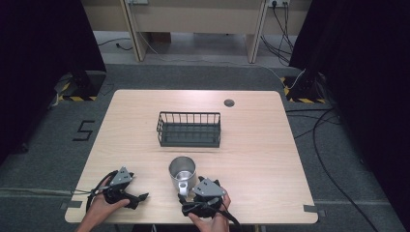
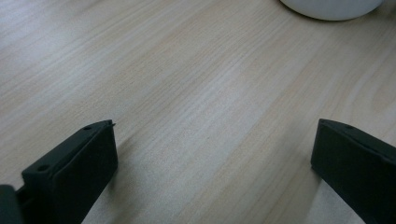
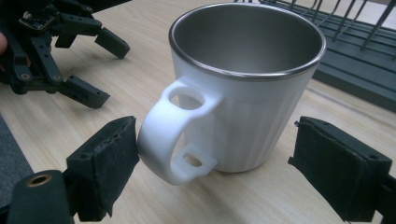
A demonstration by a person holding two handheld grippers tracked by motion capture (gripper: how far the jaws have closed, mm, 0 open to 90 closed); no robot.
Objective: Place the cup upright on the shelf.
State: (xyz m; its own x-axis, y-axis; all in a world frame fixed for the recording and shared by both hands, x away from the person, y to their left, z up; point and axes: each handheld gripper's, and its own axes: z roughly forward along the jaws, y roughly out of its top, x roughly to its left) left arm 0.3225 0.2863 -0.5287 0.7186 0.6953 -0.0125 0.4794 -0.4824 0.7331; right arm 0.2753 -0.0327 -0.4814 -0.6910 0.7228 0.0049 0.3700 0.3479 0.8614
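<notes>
We are bracketing mug [image 3: 243,88] with spread right gripper [image 3: 215,172], not yet pinching; left gripper [image 2: 210,172] resting spread (basket [image 1: 189,129] empty, far).

The worktop [image 1: 145,145] is lit evenly and softly from above, while the surroundings beyond its left and right edges are lost in deep black. A short, soft shadow is cast just in front of the wire basket [image 1: 189,129]. In the right gripper view a dull sheen is seen inside the steel-lined mug [image 3: 247,88], which is rendered sharply; the jaws nearest the lens are slightly blurred. In the left gripper view the wood grain is softened and low in contrast.
</notes>
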